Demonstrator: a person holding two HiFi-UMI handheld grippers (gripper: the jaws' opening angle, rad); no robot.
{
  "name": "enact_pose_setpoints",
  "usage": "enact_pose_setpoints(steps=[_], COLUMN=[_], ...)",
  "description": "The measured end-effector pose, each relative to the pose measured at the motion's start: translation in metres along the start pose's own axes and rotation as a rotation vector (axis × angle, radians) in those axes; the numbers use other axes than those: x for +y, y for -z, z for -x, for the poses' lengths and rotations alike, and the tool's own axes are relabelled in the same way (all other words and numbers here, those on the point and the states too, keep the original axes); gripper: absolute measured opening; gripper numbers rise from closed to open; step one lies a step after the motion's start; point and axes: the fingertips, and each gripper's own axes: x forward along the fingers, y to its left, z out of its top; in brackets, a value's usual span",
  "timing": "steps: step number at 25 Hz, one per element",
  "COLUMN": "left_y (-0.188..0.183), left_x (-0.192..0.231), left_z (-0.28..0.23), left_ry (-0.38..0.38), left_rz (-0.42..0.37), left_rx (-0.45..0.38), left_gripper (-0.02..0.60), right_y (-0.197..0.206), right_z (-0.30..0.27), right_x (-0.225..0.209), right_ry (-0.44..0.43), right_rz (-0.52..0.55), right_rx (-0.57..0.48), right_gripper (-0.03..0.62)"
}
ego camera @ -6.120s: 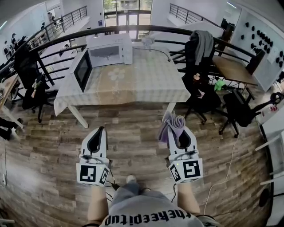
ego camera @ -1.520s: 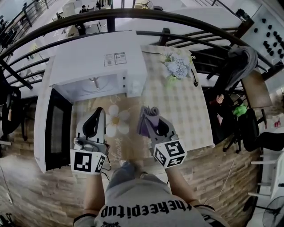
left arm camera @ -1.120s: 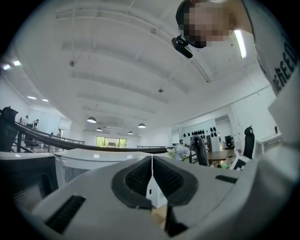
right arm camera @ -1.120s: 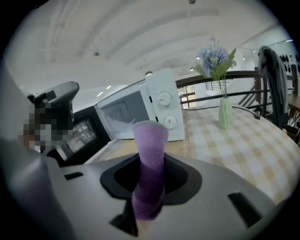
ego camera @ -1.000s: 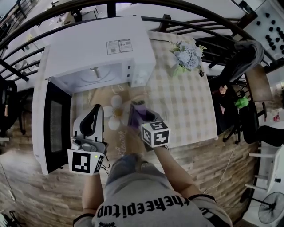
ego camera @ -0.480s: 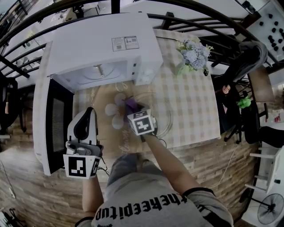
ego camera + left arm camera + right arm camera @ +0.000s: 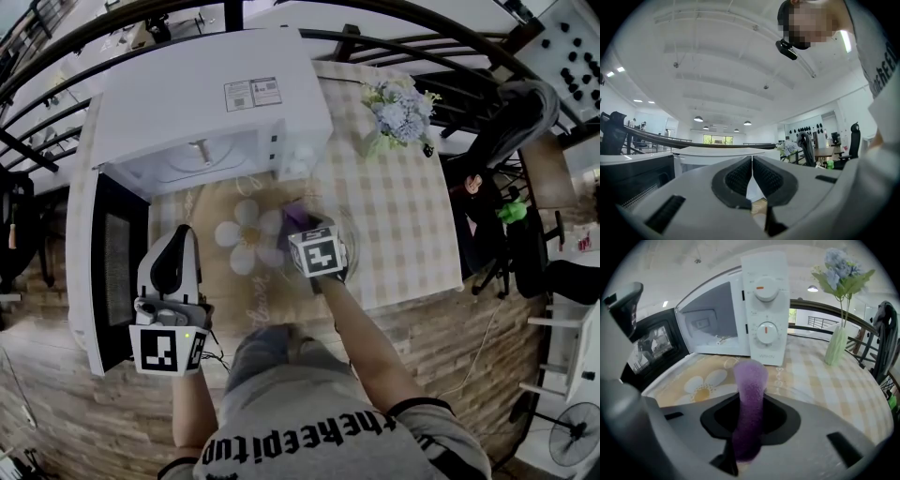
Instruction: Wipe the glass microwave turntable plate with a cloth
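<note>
One cloth [image 7: 750, 380], pinched in my right tongs [image 7: 302, 225], sits over the plate [image 7: 350, 246] mid-frame to wipe; left tongs [image 7: 172, 265] idle lower left, pressed together.

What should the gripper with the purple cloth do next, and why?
Probably lower the purple cloth onto the glass plate and start rubbing in small circles. The right gripper is shut on the cloth just over the plate, which lies on the table before the open microwave; contact isn't clear.
</note>
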Motion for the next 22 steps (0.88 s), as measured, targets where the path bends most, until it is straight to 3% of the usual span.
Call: enact_pose_setpoints(steps=[17,22], left_y=[0.0,-0.001], left_x=[-0.011,-0.012], left_z=[-0.01,-0.008], left_ry=[0.033,0.037], left_rz=[0.002,0.001], left_rx=[-0.005,-0.006], left_gripper=[0.011,0.011], right_y=[0.039,0.046], right_z=[0.039,0.048], right_x=[-0.112,-0.128], right_ry=[0.181,0.212], right_rz=[-0.136,-0.151], right_rx=[0.013,0.014], right_gripper=[0.109,0.109])
